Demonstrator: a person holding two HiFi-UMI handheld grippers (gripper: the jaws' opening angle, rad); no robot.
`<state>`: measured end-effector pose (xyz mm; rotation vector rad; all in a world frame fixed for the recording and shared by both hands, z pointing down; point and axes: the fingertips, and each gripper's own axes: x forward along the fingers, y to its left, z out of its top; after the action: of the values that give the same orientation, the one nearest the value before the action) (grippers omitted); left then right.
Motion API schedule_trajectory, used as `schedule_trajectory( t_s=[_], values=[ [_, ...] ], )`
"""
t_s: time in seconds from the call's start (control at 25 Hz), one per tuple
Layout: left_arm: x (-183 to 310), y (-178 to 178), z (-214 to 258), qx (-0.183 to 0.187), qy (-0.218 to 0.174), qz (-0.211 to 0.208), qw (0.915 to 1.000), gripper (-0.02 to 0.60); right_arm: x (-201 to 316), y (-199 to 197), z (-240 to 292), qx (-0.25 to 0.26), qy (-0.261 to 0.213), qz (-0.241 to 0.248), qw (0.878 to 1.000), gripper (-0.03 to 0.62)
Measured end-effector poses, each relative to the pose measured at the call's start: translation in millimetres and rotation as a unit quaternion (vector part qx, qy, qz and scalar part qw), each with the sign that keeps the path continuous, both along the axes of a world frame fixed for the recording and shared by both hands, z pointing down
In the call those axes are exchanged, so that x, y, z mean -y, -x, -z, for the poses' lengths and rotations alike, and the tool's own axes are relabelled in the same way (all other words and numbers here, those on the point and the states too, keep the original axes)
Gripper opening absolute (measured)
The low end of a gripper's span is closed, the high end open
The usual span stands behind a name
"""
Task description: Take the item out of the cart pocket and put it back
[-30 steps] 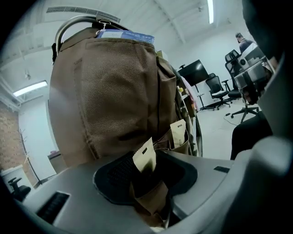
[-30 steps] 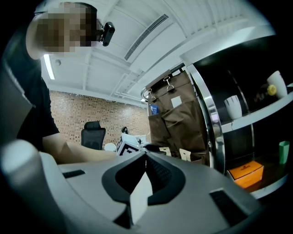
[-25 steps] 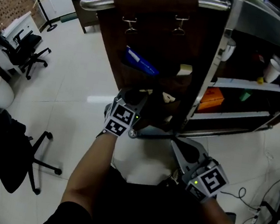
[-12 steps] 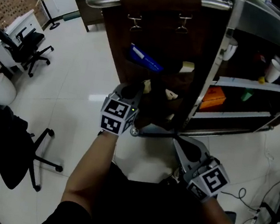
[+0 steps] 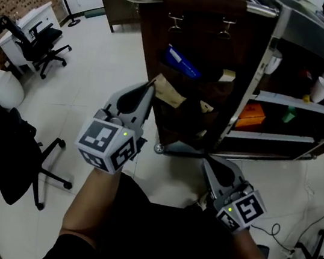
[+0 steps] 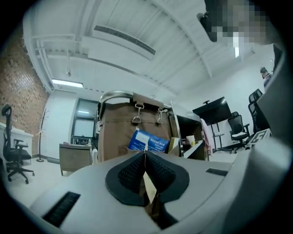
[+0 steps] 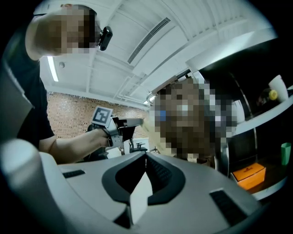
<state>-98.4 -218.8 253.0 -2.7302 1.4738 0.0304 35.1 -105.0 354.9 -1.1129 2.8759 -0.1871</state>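
The first half appears done: a tan card [image 5: 169, 91] is clamped at the tips of the left gripper [image 5: 151, 85], whose jaws are pressed together on it, just outside the brown pockets [image 5: 211, 48] hung on the cart [image 5: 200, 2] ahead of the jaws. Putting it back is judged still to do. A blue packet [image 5: 181, 64] and pale items are seen in the pockets. The right gripper [image 5: 207, 161] is held low, jaws together on nothing
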Motion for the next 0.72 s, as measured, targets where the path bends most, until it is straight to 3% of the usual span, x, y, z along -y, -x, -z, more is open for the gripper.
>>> schedule_trajectory(
  t_s=[0.16, 0.28, 0.48, 0.72],
  values=[
    [-44.9, 9.2, 17.8, 0.001, -0.014, -0.004, 0.9999, 0.002, -4.0, 0.3, 4.1, 0.003, -0.005, 0.004, 1.000, 0.017],
    [-74.8, 9.1, 4.3, -0.001, 0.001, -0.003, 1.0000, 0.002, -7.3, 0.7, 4.5, 0.010, 0.003, 0.011, 1.000, 0.017],
    [-118.1, -8.3, -16.3, -0.019, -0.006, -0.005, 0.9998, 0.002, -10.4, 3.1, 5.2, 0.014, 0.012, 0.017, 1.000, 0.017],
    [-144.4, -24.6, -53.5, -0.018, 0.031, -0.013, 0.9993, 0.002, -10.1, 2.8, 3.9, 0.016, 0.014, 0.015, 1.000, 0.017]
  ],
)
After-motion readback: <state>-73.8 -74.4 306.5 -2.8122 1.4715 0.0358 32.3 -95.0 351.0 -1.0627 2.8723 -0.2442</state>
